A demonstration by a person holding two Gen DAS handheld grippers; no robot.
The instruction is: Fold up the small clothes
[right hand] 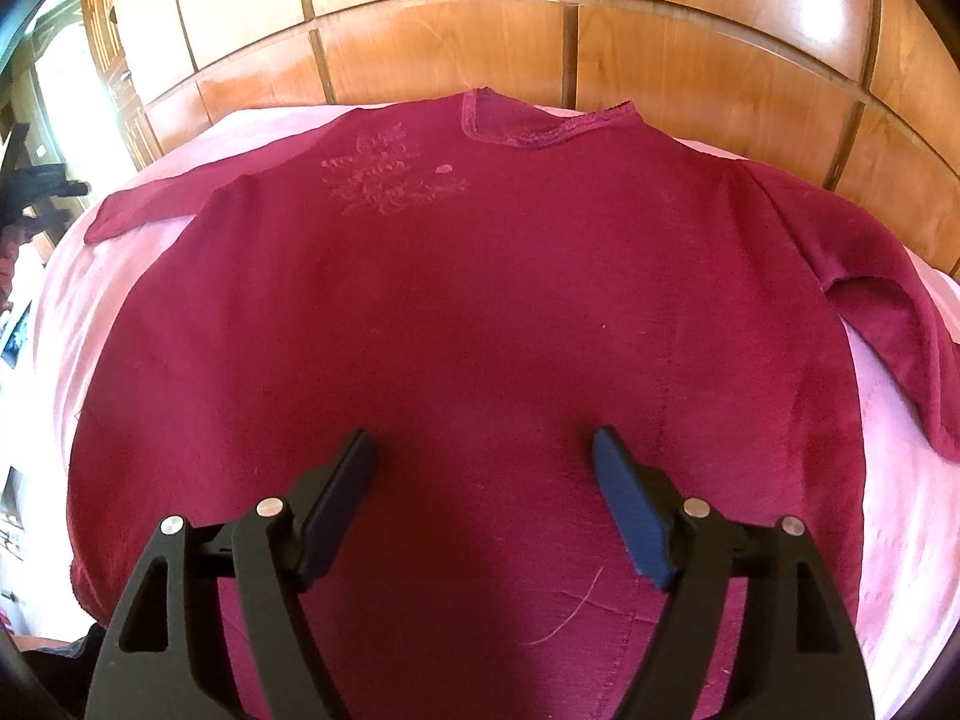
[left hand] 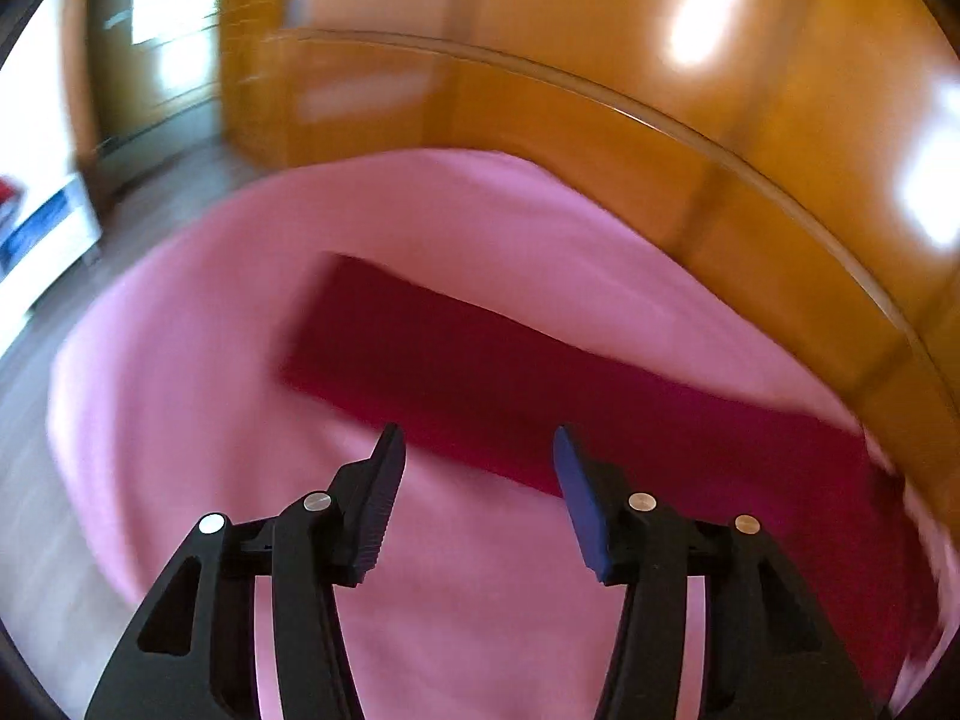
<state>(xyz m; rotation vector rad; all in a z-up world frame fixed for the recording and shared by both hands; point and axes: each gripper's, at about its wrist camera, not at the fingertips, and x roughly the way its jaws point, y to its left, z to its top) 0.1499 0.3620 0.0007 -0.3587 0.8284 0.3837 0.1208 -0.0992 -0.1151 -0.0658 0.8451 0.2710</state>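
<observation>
One maroon shirt [right hand: 468,312] lies flat on one pink sheet [right hand: 900,480]; two claws, left claw [left hand: 474,456] and right claw [right hand: 483,450], stand apart, empty.

We count one maroon top [right hand: 468,312], one pink sheet [right hand: 900,510], and two grippers: left gripper [left hand: 477,450], right gripper [right hand: 483,450].

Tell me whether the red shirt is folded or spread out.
Spread out: the shirt lies flat on the pink sheet, both sleeves out sideways.
</observation>
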